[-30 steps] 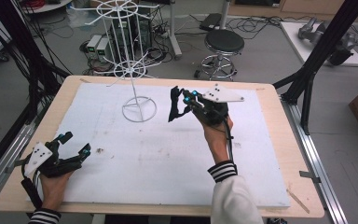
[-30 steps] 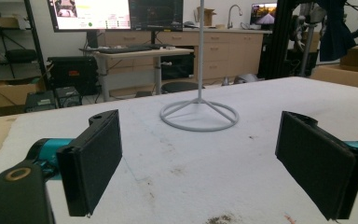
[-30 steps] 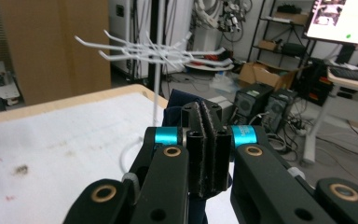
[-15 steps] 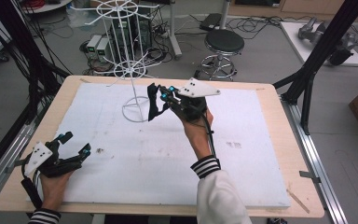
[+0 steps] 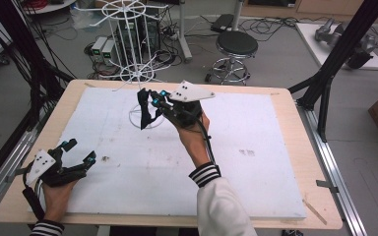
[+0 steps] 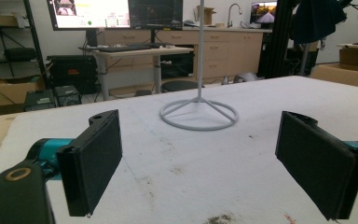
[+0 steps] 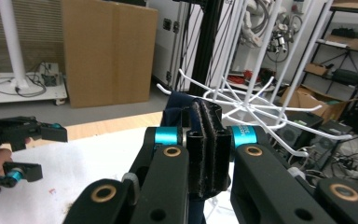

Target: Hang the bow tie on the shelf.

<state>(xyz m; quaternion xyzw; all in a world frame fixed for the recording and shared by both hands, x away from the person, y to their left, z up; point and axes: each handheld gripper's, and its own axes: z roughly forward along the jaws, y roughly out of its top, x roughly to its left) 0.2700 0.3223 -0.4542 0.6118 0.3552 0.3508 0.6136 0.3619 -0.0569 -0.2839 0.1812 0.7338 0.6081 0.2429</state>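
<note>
Left gripper (image 5: 76,158) rests at the table's (image 5: 275,147) near-left corner, jaws wide apart, nothing between them. Right gripper (image 5: 150,101) raised mid-table, pads clamped tight on dark cloth (image 5: 144,112), which hangs against the white wire rack (image 5: 128,44) behind.

Both grippers are black, with teal collars behind the jaws and brass-coloured rivets in the linkage arms. The left gripper (image 5: 76,160), lower left in the high view, and the right gripper (image 5: 147,105), centre, each carry a pale three-cornered plate and a trailing black cable. Flat black pads (image 6: 95,161) look fuzzy. Black-and-white striped cuffs; a white sleeve (image 5: 221,206).
</note>
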